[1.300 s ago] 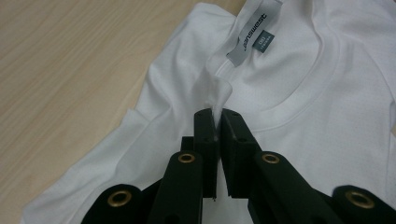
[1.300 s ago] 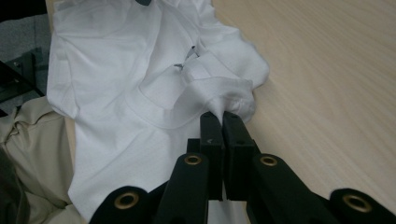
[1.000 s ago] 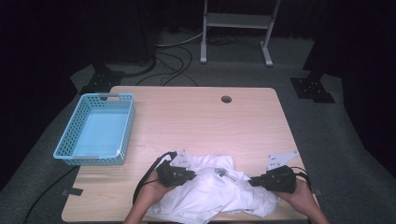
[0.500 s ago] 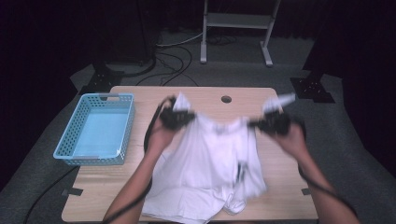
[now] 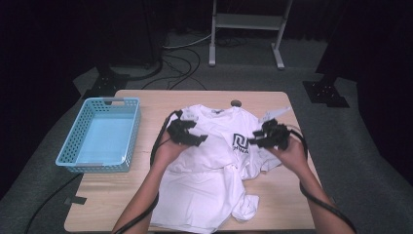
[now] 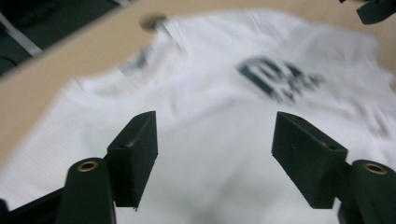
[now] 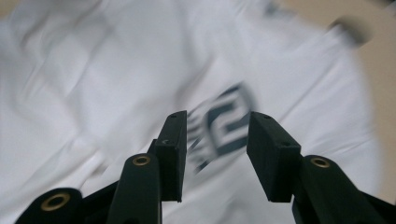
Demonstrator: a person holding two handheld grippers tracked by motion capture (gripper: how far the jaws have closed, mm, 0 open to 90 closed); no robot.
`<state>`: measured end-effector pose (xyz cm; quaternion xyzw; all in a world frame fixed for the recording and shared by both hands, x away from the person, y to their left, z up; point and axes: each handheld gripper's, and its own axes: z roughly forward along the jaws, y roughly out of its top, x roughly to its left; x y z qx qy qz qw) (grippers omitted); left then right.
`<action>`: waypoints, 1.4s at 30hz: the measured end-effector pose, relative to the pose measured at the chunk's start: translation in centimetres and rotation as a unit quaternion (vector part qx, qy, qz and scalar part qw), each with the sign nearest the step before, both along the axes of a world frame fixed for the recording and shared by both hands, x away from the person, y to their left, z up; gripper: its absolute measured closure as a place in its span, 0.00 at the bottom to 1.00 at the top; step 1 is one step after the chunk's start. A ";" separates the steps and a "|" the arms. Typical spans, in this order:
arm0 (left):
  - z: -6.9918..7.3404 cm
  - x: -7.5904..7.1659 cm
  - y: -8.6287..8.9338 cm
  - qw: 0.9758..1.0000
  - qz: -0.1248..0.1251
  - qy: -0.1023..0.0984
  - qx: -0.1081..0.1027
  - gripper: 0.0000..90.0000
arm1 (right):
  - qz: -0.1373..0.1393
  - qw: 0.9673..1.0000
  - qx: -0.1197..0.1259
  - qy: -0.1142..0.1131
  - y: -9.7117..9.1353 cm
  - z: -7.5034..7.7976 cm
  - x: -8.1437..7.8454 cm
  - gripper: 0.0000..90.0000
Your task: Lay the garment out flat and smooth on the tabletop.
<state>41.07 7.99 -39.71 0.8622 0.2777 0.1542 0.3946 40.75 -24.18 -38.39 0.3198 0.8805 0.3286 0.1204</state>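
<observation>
A white T-shirt [image 5: 209,185] with a dark chest logo [image 5: 239,142] lies face up on the wooden table [image 5: 292,195], collar toward the far edge and lower part rumpled near the front. My left gripper [image 5: 198,138] hovers over its left shoulder and my right gripper [image 5: 257,138] over its right chest, tips facing each other. Both sets of jaws have just been opening, and nothing is between them. In the left gripper view the jaws [image 6: 215,154] stand wide over the blurred shirt [image 6: 210,121]. The right gripper [image 7: 217,154] has a narrower gap above the logo [image 7: 224,119].
A light blue plastic basket [image 5: 73,163] stands empty at the table's left side. A round cable hole [image 5: 236,103] sits near the far edge. Behind the table are a metal stand [image 5: 243,19] and cables on the floor.
Both grippers carried the shirt from a crumpled heap at the front edge up toward the far side. Now it lies spread out, released, with the jaws apart and the hands drawn back a little.
</observation>
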 end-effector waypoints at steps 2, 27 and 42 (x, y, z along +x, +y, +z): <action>-1.4 -1.7 0.4 1.000 -0.005 0.011 -0.001 0.32 | 0.015 1.000 -0.014 0.019 0.4 -1.8 -1.8 0.65; -7.5 -5.4 1.1 0.997 -0.017 0.066 0.031 0.21 | 0.027 0.998 -0.036 0.054 1.0 -7.5 -4.4 0.69; -7.4 -3.4 0.2 0.997 -0.022 0.065 0.040 0.20 | -0.072 0.993 -0.050 0.073 -8.5 -7.2 0.8 0.68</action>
